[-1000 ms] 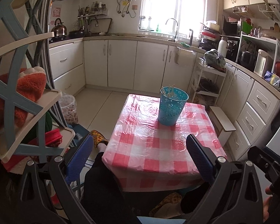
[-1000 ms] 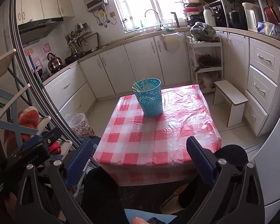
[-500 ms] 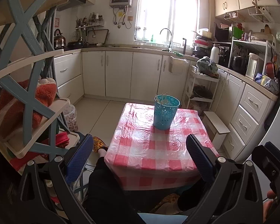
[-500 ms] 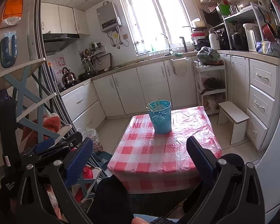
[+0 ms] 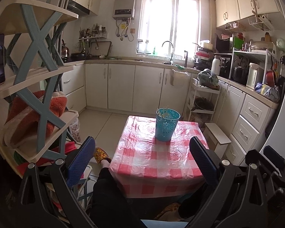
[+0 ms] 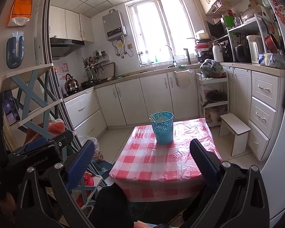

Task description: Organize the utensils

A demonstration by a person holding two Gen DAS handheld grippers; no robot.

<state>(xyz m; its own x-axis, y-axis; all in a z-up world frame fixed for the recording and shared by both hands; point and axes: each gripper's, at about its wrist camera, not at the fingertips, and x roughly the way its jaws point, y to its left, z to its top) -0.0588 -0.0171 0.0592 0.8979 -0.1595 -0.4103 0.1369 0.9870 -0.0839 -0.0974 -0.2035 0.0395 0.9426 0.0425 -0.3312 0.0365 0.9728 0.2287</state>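
Standing in blue cup [image 5: 166, 124], pale utensils [image 5: 162, 112] mostly hidden, type unclear

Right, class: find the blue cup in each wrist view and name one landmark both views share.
Left wrist: blue cup right of centre, on the table's far part.
Right wrist: blue cup just right of centre, on the table's far part.
Shared landmark: the white stool right of the table.

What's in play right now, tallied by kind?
Blue holder: 1
Stick bundle inside it: 1 (single sticks too small to count)
Open, empty claws: 2 (left claw, right claw)
Total: 4
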